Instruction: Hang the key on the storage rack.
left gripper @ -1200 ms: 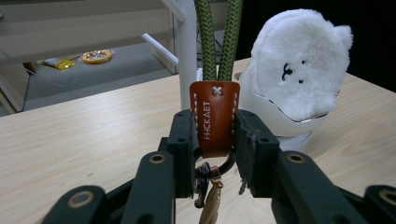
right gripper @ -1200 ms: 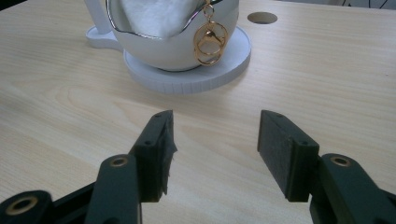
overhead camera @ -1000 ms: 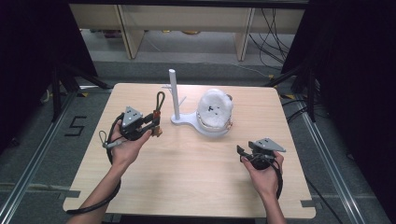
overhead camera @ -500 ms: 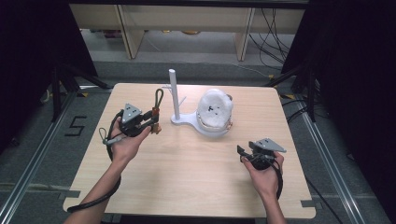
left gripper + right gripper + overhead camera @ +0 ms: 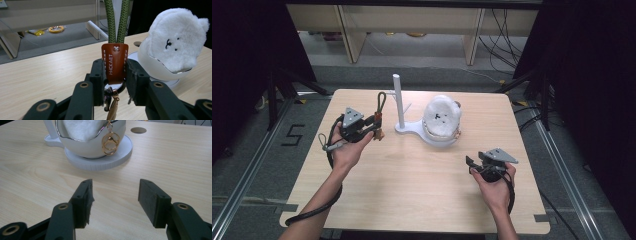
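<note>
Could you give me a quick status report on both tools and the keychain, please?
Left tool shut on keychain, loop up, beside stand. Right tool open, empty, low over table. Nothing between keychain and stand post.

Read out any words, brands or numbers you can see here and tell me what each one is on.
"HICKAET", as far as it can be read: stamped lengthwise on the brown leather tab of the green cord keychain clamped in the left gripper.
"5": marked on the floor left of the table.
No other text shows.
</note>
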Motion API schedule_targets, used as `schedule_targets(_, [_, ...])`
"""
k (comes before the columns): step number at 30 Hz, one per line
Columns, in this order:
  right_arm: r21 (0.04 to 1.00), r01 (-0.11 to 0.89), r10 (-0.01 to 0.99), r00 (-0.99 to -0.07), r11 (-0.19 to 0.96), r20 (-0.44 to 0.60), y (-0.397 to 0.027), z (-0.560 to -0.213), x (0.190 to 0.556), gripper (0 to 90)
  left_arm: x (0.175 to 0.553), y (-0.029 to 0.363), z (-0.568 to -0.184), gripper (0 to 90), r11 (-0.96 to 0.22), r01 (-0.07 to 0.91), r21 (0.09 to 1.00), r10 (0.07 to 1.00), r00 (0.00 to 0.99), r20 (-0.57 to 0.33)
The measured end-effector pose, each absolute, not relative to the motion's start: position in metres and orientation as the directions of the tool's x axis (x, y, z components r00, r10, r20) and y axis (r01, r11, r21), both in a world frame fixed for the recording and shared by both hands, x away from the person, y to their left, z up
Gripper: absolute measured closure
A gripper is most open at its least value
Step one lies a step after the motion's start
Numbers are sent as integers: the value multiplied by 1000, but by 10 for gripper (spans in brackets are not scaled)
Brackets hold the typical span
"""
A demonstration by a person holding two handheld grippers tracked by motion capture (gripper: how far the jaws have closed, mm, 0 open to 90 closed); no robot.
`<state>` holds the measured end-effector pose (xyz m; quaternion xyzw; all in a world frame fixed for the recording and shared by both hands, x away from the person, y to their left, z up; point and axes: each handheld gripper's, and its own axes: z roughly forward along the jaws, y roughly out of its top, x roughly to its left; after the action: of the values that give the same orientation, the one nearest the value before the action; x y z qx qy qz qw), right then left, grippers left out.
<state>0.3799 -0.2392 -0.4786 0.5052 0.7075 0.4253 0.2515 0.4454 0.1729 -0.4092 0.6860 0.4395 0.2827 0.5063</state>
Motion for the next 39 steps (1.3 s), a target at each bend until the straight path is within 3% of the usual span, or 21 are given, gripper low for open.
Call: schedule_targets(39, [858, 498, 931, -358, 123, 74, -242, -478, 380, 455, 471, 169, -417, 681, -89, 365, 927, 894, 440, -87])
